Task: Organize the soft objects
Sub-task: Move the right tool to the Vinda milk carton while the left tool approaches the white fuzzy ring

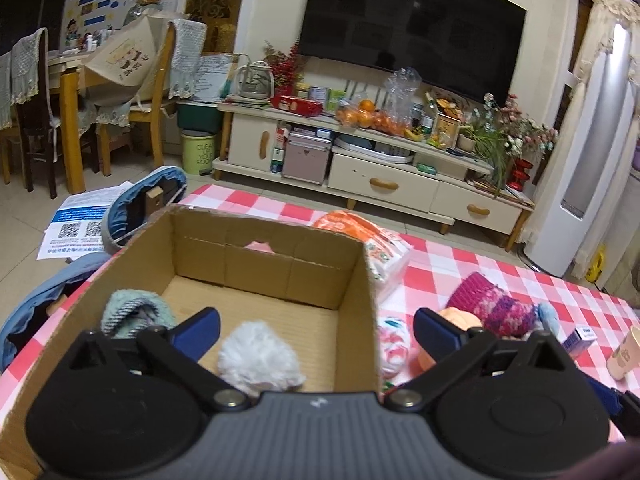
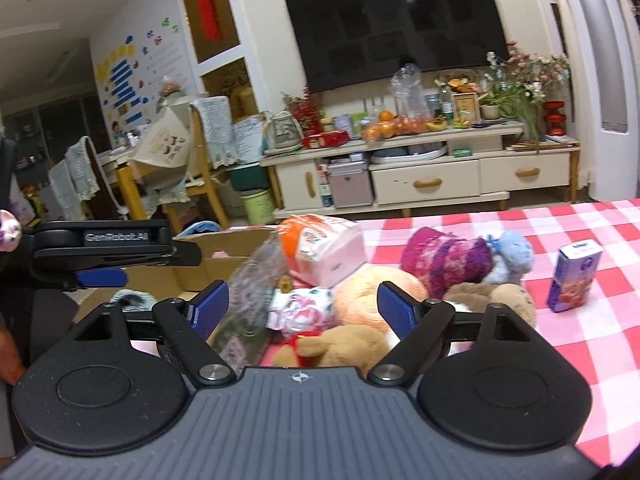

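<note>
A cardboard box (image 1: 352,280) sits on the red-checked table (image 1: 560,292). Inside lie a white fluffy ball (image 1: 258,356) and a teal knitted item (image 1: 132,312). My left gripper (image 1: 316,328) is open and empty, hovering over the box's right wall. It also shows at the left of the right wrist view (image 2: 100,268). My right gripper (image 2: 304,304) is open and empty above a pile of soft toys: a peach plush (image 2: 360,296), a brown bear (image 2: 344,348), a pink-patterned cloth (image 2: 300,308), a magenta knitted hat (image 2: 448,260) and a light blue plush (image 2: 512,256).
An orange and white tissue pack (image 2: 324,252) lies behind the pile. A small purple carton (image 2: 572,276) stands at the right. A paper cup (image 1: 624,352) is at the table's right edge. A TV cabinet (image 1: 380,176) stands beyond the table.
</note>
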Available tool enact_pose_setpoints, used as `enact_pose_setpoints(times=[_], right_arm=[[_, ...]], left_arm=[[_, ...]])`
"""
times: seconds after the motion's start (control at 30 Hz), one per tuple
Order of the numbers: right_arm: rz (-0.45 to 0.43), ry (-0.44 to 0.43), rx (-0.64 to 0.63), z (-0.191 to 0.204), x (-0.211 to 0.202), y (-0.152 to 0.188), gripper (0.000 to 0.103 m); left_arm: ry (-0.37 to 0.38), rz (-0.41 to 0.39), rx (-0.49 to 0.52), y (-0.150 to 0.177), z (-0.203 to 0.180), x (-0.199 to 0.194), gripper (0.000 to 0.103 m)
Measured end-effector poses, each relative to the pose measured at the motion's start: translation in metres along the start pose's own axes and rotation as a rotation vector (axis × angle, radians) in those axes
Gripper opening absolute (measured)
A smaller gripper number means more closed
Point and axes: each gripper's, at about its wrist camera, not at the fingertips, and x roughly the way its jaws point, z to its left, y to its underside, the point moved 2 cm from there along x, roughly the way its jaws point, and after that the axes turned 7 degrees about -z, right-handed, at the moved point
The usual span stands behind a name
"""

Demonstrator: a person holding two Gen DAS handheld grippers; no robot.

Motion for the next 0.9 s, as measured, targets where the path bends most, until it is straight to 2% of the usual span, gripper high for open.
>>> enact_pose_setpoints(times=[0.37,0.9], right_arm=[[-0.014,0.060,0.019,-0.012,-0.006,0.000,0.103],[-0.025,0.137,0.055,-0.001,-0.011,0.010,0.103]], left_arm=[[0.051,0.019,0.053,0.010,-0.028,0.000,0.102],[0.085,0.050,0.131,0.025,-0.062,0.003,0.102]])
